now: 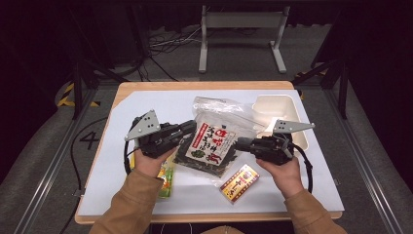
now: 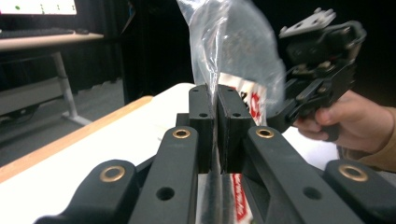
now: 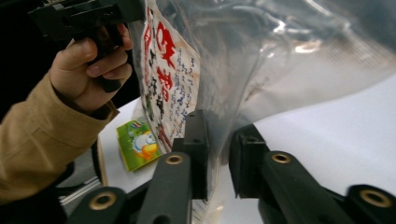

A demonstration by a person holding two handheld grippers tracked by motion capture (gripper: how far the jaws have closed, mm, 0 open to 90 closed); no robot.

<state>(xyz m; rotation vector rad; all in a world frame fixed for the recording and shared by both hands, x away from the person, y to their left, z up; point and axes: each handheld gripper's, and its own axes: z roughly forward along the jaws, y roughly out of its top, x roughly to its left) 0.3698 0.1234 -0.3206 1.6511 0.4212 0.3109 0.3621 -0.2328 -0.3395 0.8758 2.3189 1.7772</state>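
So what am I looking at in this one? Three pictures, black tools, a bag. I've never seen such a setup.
A person holds a hand-held gripper in each hand. The high view looks down on the table; the other two views ride on the grippers, looking along their black jaws. Between them is a clear seaweed snack bag. The left gripper is shut on its edge; the right gripper has the plastic between jaws that stand apart. On the table lie a red and yellow packet, a green packet and a beige tray.

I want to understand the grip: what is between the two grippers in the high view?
The seaweed bag spans it, held up between the left gripper and the right gripper, one at each side edge.
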